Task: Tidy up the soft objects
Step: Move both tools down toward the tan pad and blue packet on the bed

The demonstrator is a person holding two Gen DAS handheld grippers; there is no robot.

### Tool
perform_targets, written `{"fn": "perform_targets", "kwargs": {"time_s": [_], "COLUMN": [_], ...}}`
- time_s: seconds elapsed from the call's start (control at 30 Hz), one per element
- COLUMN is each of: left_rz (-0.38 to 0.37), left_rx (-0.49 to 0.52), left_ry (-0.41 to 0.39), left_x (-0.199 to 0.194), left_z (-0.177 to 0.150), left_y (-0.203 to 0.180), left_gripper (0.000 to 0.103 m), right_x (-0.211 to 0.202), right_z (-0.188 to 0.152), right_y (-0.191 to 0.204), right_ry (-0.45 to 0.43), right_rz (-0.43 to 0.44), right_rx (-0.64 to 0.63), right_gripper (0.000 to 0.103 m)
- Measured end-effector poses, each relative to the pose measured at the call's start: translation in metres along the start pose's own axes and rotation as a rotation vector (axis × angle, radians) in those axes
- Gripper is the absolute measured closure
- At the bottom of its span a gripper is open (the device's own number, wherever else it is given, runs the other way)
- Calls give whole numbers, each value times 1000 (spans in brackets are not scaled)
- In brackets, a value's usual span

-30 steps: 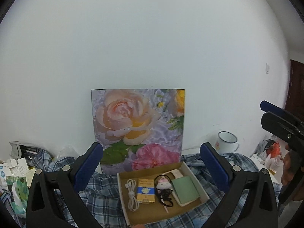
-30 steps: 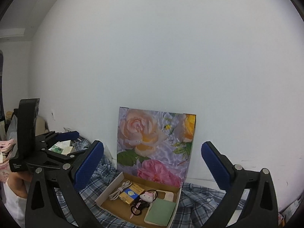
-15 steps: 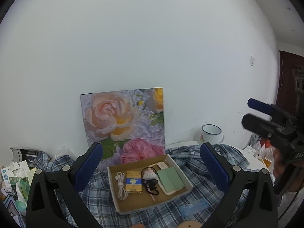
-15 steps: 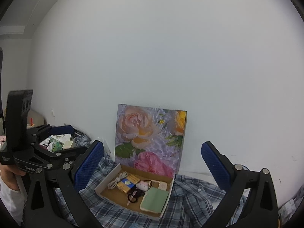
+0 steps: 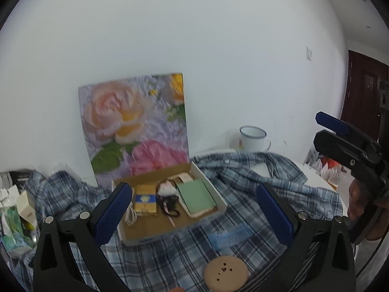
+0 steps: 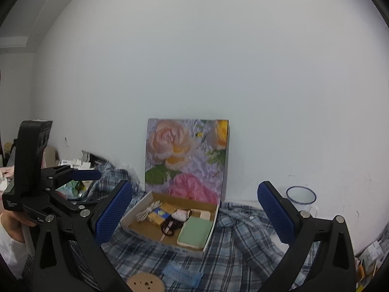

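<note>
Change since a second ago: both views have swung lower, bringing a tan perforated disc (image 5: pixel 225 272) and a blue packet (image 5: pixel 231 235) into the lower edge; the box now sits left of centre in the left view.

Plaid shirt (image 5: pixel 245 185): blue checked cloth, rumpled, spread over the bench (image 5: pixel 313 174); the bench shows bare only at the right.

Floral panel (image 5: pixel 136 131): upright against the wall, directly behind the box.

Cardboard box (image 6: pixel 209 234): open, lying on the shirt. Contents: white cable (image 6: pixel 147 209), yellow-and-blue packet (image 6: pixel 159 215), small white plush (image 6: pixel 179 215), dark scissors-like item (image 6: pixel 169 228), green-covered notebook (image 6: pixel 194 233).

Left tongs (image 5: pixel 194 216): released, blue pads wide apart, grasping nothing, raised above the shirt and framing the box.

Right tongs (image 6: pixel 195 216): likewise spread wide, empty, touching nothing.

Enamel mug (image 5: pixel 252 138): on the bench near the wall, right of the panel.

Hard to make out: clutter at the far left edge, blurred; the disc is cut off below in the right view.
</note>
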State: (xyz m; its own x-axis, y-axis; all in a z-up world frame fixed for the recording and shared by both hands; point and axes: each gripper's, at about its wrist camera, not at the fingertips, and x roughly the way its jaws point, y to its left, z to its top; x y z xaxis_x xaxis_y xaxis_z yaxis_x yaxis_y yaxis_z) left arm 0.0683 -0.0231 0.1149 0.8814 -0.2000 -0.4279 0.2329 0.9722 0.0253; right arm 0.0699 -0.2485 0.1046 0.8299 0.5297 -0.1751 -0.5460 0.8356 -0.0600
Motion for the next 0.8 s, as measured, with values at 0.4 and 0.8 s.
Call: {"fn": "perform_targets", "kwargs": {"time_s": [0.4,0.8], "left_rz": [-78,-100], "left_rx": [-32,-37], "left_ry": [115,211], "left_x": [32,53], "left_z": [-40,-78], "left_y": [-7,-10], "left_gripper": [0,0], "right_x": [24,43], "right_z": [-59,-91], "right_y": [-2,-7], "right_ry": [123,201], "right_rz": [51,89], "right_rx": [12,58], "right_gripper": [1,1]}}
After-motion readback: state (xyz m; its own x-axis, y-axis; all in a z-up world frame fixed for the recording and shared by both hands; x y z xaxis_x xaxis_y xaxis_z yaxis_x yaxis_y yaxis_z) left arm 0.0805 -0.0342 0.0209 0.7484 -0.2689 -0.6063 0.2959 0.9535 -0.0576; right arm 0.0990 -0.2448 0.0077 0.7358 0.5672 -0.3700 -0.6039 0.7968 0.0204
